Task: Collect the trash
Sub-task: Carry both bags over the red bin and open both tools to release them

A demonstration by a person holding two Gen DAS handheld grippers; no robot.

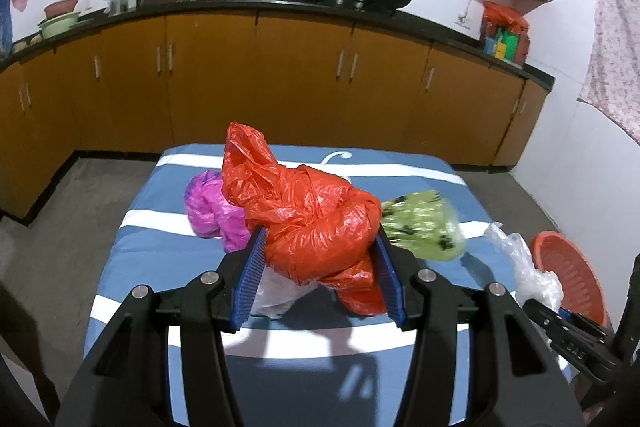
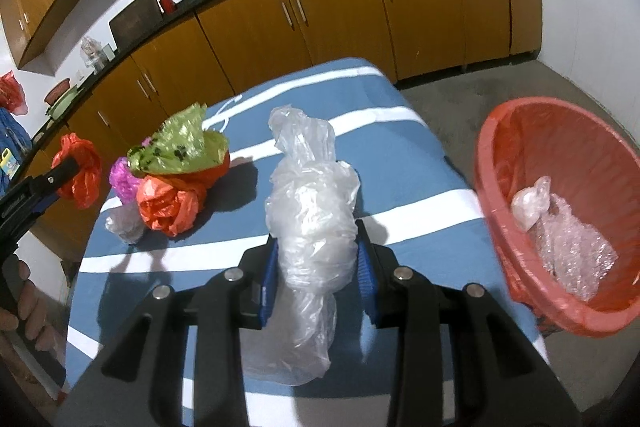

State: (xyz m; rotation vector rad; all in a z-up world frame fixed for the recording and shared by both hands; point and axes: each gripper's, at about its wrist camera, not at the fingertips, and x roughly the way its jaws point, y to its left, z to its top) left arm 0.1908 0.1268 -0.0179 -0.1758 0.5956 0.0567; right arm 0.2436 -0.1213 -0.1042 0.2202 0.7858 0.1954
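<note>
The left gripper (image 1: 318, 247) is gripping a crumpled orange-red plastic bag (image 1: 312, 211), its jaws pressing both sides, above the blue-and-white striped surface (image 1: 160, 215). The right gripper (image 2: 318, 259) is clamping a crumpled clear plastic bag (image 2: 314, 227) between narrowed jaws, with the orange-red lined round basket (image 2: 492, 163) sitting at its three o'clock, beside the surface.
</note>
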